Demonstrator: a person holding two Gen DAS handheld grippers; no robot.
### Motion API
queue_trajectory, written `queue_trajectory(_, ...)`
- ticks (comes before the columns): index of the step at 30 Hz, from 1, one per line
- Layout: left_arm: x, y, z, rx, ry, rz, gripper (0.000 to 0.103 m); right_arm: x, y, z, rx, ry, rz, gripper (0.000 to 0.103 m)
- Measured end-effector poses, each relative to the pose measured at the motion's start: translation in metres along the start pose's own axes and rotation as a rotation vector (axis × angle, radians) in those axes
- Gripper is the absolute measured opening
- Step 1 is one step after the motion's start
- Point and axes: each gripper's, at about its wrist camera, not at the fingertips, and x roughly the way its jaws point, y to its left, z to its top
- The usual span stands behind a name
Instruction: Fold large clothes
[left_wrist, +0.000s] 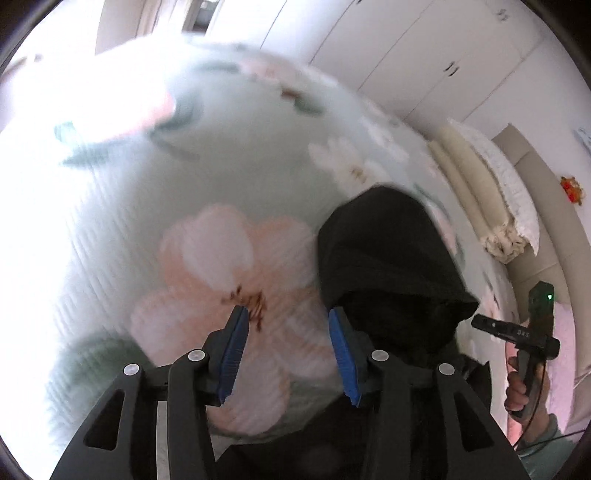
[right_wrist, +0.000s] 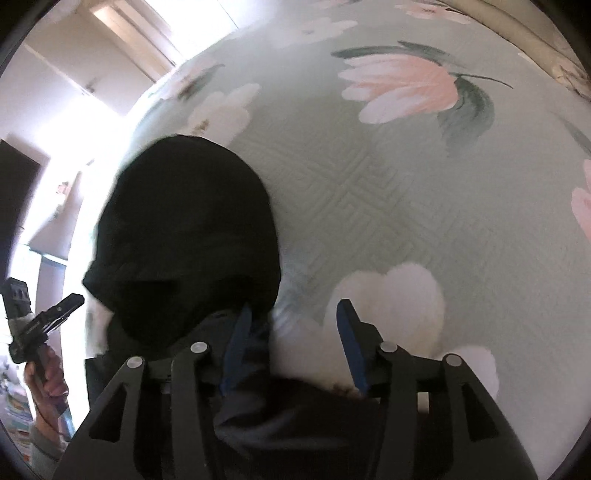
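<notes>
A black garment (left_wrist: 388, 251) lies bunched in a rounded heap on a pale green flowered bedspread (left_wrist: 229, 258). My left gripper (left_wrist: 288, 314) hangs open just left of the heap. Only the pink flower print shows between its blue pads, and the right pad sits close to the cloth's edge. In the right wrist view the same garment (right_wrist: 184, 229) fills the left middle. My right gripper (right_wrist: 293, 310) is open at its right edge; dark cloth laps over the left finger (right_wrist: 240, 332), but the pads do not press on it. Each view shows the other gripper held in a hand.
Rolled cream bedding and a white pillow (left_wrist: 491, 192) lie along the bed's far side. White wardrobe doors (left_wrist: 424, 62) stand behind. A bright window (right_wrist: 122, 48) glares at the upper left. The bedspread (right_wrist: 388, 192) stretches bare to the right of the garment.
</notes>
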Motion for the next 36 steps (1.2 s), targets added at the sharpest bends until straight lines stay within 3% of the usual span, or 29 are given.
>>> queue_trajectory(5,-0.005,-0.061,0.032,0.083,-0.076,-0.125,0.052,-0.023,0.046,0.013,-0.096,-0.095,0.027,0.051)
queue_trajectory(7,0.017,-0.087,0.041,0.123,-0.044,-0.145,0.053,-0.022,0.074,0.025,-0.147,-0.126,0.043,0.051)
queue_trajectory(10,0.061,-0.108,0.044,0.184,0.043,-0.130,0.053,-0.001,0.105,0.039,-0.209,-0.142,-0.029,0.051)
queue_trajectory(14,0.129,-0.092,0.018,0.207,0.247,-0.065,0.053,0.052,0.111,0.046,-0.271,-0.058,-0.180,0.051)
queue_trajectory(16,0.139,-0.086,0.000,0.264,0.249,-0.065,0.052,0.098,0.101,0.038,-0.325,0.102,-0.271,0.053)
queue_trajectory(19,0.138,-0.085,-0.004,0.275,0.219,-0.056,0.052,0.100,0.102,0.031,-0.391,0.051,-0.294,0.057)
queue_trajectory(23,0.128,-0.084,-0.002,0.261,0.214,-0.064,0.053,0.100,0.100,0.032,-0.388,0.044,-0.279,0.060)
queue_trajectory(25,0.111,-0.095,0.002,0.334,0.223,-0.049,0.053,0.091,0.099,0.033,-0.402,0.056,-0.253,0.060)
queue_trajectory(28,0.070,-0.109,0.012,0.454,0.157,-0.027,0.055,0.063,0.087,0.034,-0.390,0.064,-0.166,0.061)
queue_trajectory(29,0.062,-0.110,0.016,0.464,0.140,-0.023,0.058,0.050,0.080,0.034,-0.379,0.058,-0.142,0.066)
queue_trajectory(31,0.050,-0.107,0.027,0.442,0.106,-0.017,0.079,0.036,0.066,0.033,-0.355,0.053,-0.146,0.077)
queue_trajectory(33,0.051,-0.097,0.039,0.403,0.109,-0.012,0.079,0.029,0.048,0.032,-0.308,0.070,-0.158,0.078)
queue_trajectory(36,0.064,-0.081,0.053,0.353,0.122,0.040,0.079,0.021,0.026,0.029,-0.217,0.081,-0.078,0.078)
